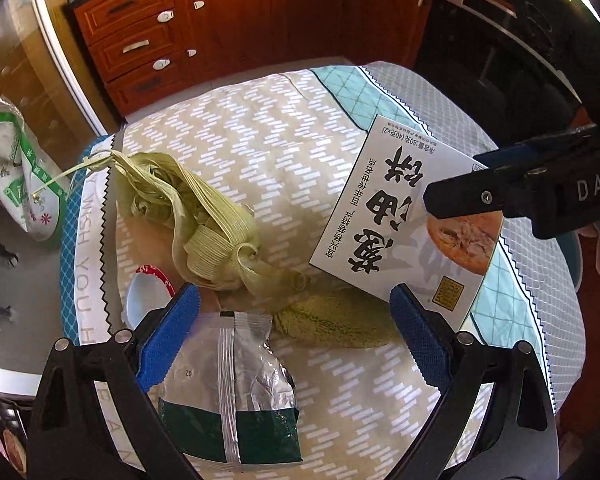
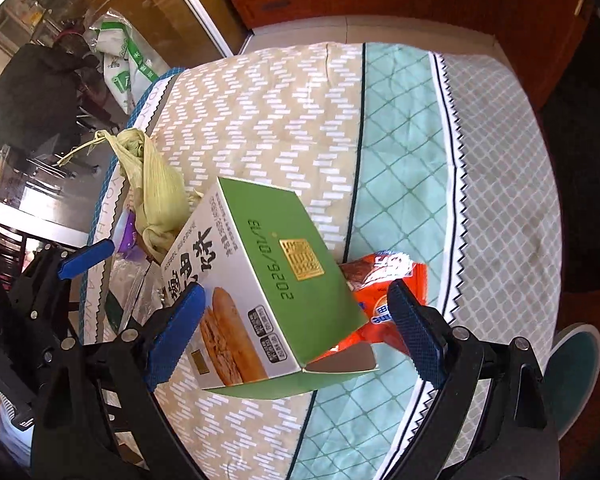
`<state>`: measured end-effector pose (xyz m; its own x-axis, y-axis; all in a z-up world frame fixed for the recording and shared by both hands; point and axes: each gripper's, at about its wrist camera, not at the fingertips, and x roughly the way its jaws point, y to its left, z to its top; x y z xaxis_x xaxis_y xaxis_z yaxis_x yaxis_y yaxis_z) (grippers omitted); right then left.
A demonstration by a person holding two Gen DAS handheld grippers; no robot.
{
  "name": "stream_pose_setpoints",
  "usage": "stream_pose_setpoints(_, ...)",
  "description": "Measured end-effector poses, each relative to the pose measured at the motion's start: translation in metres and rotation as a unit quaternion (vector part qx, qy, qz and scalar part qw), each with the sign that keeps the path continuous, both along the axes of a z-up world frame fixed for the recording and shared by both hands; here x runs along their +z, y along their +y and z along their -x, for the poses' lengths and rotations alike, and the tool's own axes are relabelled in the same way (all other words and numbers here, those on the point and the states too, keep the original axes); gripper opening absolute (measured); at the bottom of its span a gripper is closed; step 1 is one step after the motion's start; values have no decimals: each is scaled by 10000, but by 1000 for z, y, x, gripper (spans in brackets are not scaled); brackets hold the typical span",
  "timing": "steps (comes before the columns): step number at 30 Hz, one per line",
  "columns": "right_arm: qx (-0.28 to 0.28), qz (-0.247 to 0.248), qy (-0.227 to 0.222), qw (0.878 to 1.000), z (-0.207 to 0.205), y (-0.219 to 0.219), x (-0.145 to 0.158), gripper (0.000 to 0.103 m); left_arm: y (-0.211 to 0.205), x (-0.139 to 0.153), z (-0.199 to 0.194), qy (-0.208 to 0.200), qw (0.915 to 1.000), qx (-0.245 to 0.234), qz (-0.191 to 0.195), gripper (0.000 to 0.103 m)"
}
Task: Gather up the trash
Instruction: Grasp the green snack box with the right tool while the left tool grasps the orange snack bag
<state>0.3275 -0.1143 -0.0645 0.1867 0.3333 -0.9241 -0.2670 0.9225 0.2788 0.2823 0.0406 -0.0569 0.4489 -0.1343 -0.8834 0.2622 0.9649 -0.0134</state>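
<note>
A round table (image 1: 260,152) under a beige zigzag-patterned cloth with teal diamond and grey lattice bands carries the litter. A heap of pale green corn husks (image 1: 196,216) lies near the table's left edge, with a small white dish with a red rim (image 1: 146,292) just beside it and a flat green woven husk piece (image 1: 336,320) in front. A silver foil snack wrapper with a dark green band (image 1: 240,392) lies nearest the left hand-held gripper (image 1: 294,344), whose blue-padded fingers stand wide apart above it, touching nothing. A white and green flat cardboard food box with printed pancakes (image 2: 260,280) sits tilted, one end raised off the cloth; it blocks part of an orange-red plastic snack packet (image 2: 384,280) lying behind it. The right hand-held gripper (image 2: 296,336) has its fingers spread to either side of the box, not clamped. Red-brown wooden cabinets (image 1: 220,20) stand beyond the table.
</note>
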Motion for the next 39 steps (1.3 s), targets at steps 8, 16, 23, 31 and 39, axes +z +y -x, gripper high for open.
stream_pose_setpoints(8, 151, -52, 42, 9999, 42, 12, 1, 88, 6, -10, 16, 21, 10000, 59, -3, 96)
stream_pose_setpoints(16, 667, -25, -27, 9978, 82, 41, 10, 71, 20, -28, 37, 216, 9994, 163, 193, 96)
stream_pose_setpoints(23, 370, 269, -331, 9984, 90, 41, 5, 62, 27, -26, 51, 219, 9989, 196, 376, 96)
stream_pose_setpoints(31, 426, 502, -331, 9973, 107, 38, -5, 63, 36, -22, 64, 203, 9977, 228, 606, 96)
stream_pose_setpoints(39, 267, 468, -538, 9971, 124, 12, 6, 58, 29, -23, 73, 238, 9973, 140, 683, 96)
